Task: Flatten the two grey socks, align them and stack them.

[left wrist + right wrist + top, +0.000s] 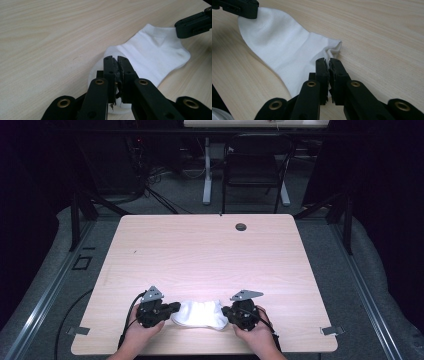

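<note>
White sock point(200, 314) flat near the table's point(210, 250) near edge; left gripper point(172, 308) and right gripper point(226, 312) each clamped on opposite sock ends.

Pale wooden table point(210, 250) with grommet hole point(241, 227); black chair point(255, 162) beyond.

Sock point(200, 314): showing plain white, at six o'clock. Table point(200, 250): showing pale wood grain. Grippers' jaws: showing black. Chair point(255, 165), twelve o'clock: showing black.
</note>
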`<state>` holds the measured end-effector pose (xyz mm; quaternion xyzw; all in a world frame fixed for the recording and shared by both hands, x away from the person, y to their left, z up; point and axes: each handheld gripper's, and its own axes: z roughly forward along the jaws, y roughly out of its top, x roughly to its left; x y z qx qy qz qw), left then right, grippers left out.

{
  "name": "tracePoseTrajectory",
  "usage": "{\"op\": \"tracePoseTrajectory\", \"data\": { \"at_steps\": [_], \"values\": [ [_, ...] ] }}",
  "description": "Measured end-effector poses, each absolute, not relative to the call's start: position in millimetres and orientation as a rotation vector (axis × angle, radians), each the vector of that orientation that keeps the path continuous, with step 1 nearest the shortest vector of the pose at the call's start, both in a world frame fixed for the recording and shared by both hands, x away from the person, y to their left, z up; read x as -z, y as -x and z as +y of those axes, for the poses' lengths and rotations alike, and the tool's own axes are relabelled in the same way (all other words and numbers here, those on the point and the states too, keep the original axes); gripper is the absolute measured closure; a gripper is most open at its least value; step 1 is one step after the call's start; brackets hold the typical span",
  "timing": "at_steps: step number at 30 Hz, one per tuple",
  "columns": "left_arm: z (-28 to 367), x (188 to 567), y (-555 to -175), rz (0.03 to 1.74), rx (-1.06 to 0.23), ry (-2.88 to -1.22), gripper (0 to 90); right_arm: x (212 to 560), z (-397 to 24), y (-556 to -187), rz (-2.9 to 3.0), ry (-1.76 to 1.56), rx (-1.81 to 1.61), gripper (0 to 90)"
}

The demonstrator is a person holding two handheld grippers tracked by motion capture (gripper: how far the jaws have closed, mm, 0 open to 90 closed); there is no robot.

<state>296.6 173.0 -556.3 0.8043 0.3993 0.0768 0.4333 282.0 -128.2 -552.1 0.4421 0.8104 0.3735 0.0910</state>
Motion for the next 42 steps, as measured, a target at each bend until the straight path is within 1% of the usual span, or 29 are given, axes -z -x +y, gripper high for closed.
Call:
{"op": "tracePoseTrajectory", "data": {
  "at_steps": [8, 14, 19, 24, 25, 29, 32, 39, 42],
  "values": [
    [172, 569, -301, 1.009, -0.218, -2.046, 85.8, 554, -128, -282, 2.418, -1.312, -1.100, 86.0],
    [173, 572, -303, 1.013, -0.226, -2.058, 83.3, 554, -129, -282, 2.420, -1.316, -1.100, 85.7],
    [175, 575, -305, 1.012, -0.243, -2.059, 77.1, 555, -129, -282, 2.422, -1.318, -1.106, 83.4],
    [181, 566, -303, 0.992, -0.279, -2.003, 65.1, 552, -132, -282, 2.389, -1.313, -1.126, 76.8],
    [182, 564, -302, 0.993, -0.279, -1.988, 64.0, 551, -134, -282, 2.372, -1.316, -1.146, 75.8],
    [184, 557, -298, 0.990, -0.261, -1.951, 63.9, 544, -136, -280, 2.325, -1.309, -1.209, 75.3],
    [180, 557, -295, 0.973, -0.234, -1.965, 63.2, 542, -130, -279, 2.335, -1.272, -1.226, 75.6],
    [169, 566, -291, 0.942, -0.207, -2.017, 58.8, 550, -111, -281, 2.409, -1.198, -1.188, 75.0],
    [167, 569, -292, 0.932, -0.218, -2.038, 57.8, 554, -108, -283, 2.411, -1.175, -1.162, 74.7]
  ]
}}
